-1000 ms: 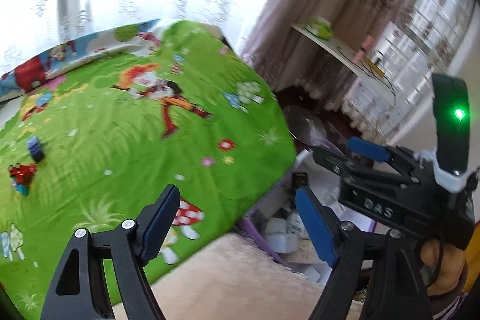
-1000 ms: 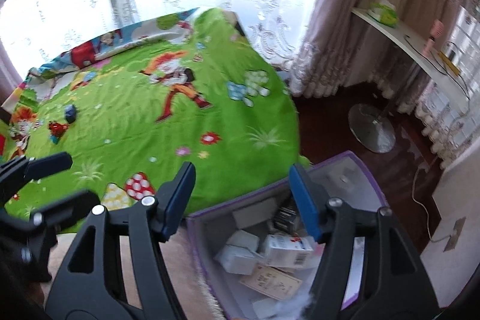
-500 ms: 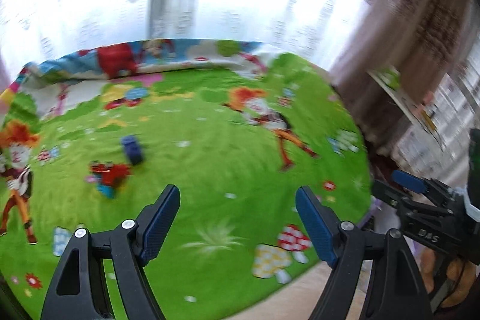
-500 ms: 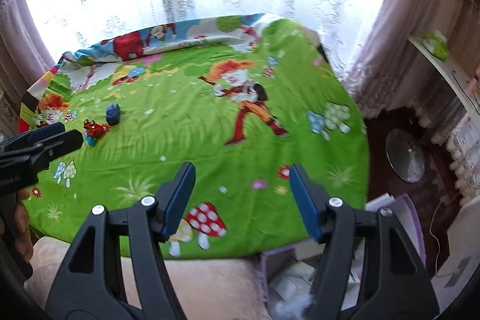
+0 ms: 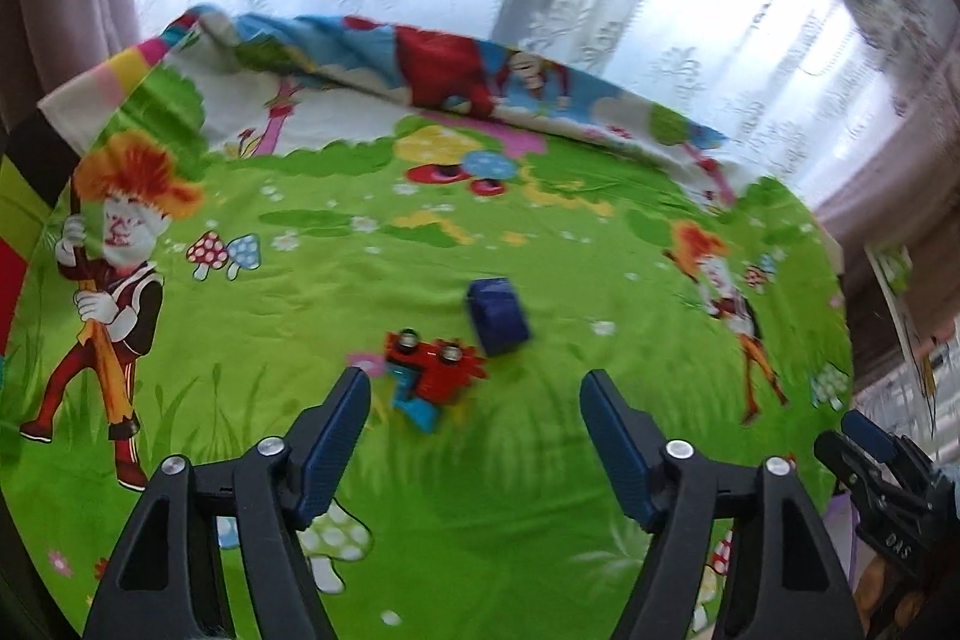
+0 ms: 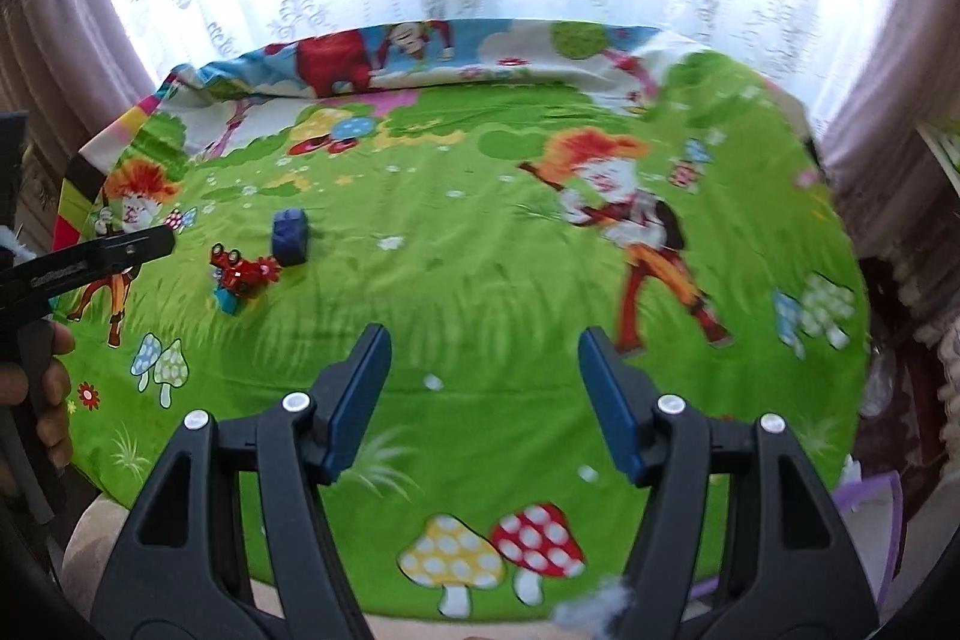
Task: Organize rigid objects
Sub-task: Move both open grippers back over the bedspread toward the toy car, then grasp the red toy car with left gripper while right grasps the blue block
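Working from the left of the bed, the left gripper is aimed down at the red toy, which lies on the green cartoon bedsheet just ahead of the left pad. Its jaws are closing but remain apart, with nothing pressed between them; the toy sits ahead of the gap, not inside it. This alignment suggests the red toy is the next item to collect. Just right of it, almost touching, lies the dark blue block (tilted, one corner toward the toy). Further right, the right gripper is half open and empty over bare sheet, well apart from both items, probably kept clear until needed. At the far right edge, a purple bin corner shows beside the bed, the likely destination.
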A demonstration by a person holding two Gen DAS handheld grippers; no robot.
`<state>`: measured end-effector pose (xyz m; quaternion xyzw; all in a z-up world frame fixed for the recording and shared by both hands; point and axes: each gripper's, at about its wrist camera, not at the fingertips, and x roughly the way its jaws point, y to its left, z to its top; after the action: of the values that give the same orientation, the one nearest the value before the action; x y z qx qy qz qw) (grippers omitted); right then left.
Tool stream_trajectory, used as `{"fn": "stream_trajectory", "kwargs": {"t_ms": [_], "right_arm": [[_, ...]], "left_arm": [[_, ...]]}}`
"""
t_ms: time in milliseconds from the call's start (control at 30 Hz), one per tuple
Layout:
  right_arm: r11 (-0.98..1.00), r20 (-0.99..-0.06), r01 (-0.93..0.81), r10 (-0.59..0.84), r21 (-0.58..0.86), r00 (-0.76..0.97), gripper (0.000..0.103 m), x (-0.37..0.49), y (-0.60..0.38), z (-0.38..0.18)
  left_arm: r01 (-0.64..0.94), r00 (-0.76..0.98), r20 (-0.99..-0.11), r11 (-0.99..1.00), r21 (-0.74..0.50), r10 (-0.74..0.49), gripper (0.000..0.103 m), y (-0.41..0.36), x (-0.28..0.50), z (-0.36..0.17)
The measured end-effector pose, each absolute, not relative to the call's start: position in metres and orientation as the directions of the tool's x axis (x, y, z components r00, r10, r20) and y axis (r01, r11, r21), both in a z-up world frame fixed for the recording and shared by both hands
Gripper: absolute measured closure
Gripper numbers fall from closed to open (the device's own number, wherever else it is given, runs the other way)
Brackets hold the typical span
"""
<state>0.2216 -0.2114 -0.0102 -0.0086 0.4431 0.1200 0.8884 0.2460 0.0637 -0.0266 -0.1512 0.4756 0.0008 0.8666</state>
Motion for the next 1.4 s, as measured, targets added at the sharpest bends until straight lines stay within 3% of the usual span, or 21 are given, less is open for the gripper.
{"fn": "stream_trajectory", "kwargs": {"t_ms": [500,633,833,1233,1400], "right_arm": [[0.935,-0.805,-0.337,0.281,0.107,0.523,0.035,0.268,-0.139,-0.042],[0.932,-0.810,-0.347,0.279,0.100,0.515,0.035,0.274,-0.128,-0.049],[0.927,-0.814,-0.363,0.283,0.096,0.507,0.035,0.282,-0.111,-0.056],[0.881,-0.816,-0.459,0.347,0.115,0.462,0.035,0.292,-0.050,-0.074],[0.881,-0.834,-0.463,0.328,0.100,0.444,0.043,0.302,-0.027,-0.090]], "left_arm": [[-0.130,0.461,-0.880,0.973,-0.191,-0.111,0.036,0.061,0.280,-0.092],[-0.107,0.454,-0.887,0.983,-0.149,-0.085,0.050,0.059,0.286,-0.102],[-0.085,0.477,-0.876,0.988,-0.127,-0.072,0.051,0.059,0.285,-0.103],[-0.224,0.507,-0.861,0.956,-0.187,-0.050,0.051,0.103,0.263,-0.091],[-0.270,0.517,-0.855,0.941,-0.204,-0.038,0.051,0.118,0.256,-0.088]]}}
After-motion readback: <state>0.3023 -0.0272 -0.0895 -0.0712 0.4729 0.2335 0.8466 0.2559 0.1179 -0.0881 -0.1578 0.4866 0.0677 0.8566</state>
